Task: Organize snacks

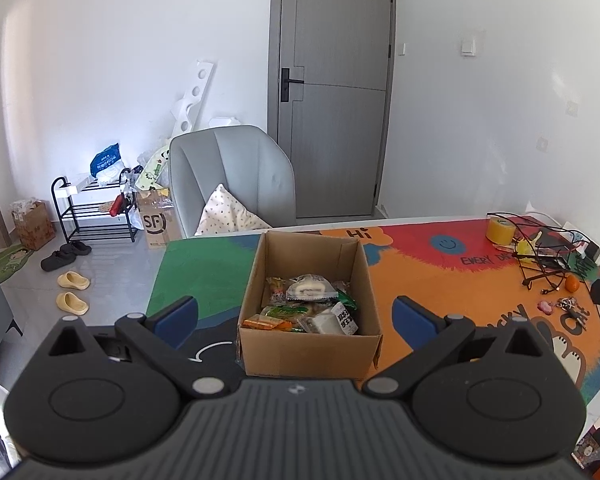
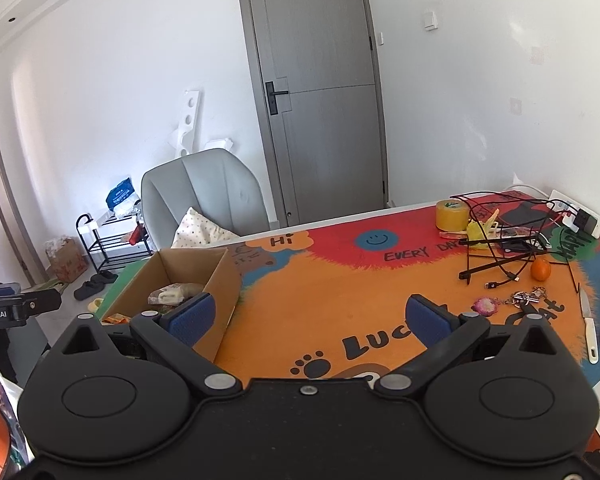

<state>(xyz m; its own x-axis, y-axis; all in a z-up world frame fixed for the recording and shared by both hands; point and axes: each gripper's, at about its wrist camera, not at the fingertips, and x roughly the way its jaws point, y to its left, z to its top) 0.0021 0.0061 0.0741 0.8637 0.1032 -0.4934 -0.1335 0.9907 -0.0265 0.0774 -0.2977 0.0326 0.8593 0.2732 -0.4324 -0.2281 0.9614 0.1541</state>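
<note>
Snacks (image 1: pixel 308 306) in cardboard box (image 1: pixel 312 350) — both grippers spread, empty

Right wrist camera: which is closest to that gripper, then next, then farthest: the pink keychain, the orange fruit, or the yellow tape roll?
From the right gripper:
1. Pink keychain, just right of its right finger.
2. Orange fruit, farther back on the right.
3. Yellow tape roll, near the table's far edge.

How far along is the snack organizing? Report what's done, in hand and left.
Done: the snack packets all lie inside the cardboard box, with none visible loose on the mat. In hand: nothing; the left tongs and right tongs are both open and empty. Left: possibly nothing; I can't tell if sorting remains.
</note>
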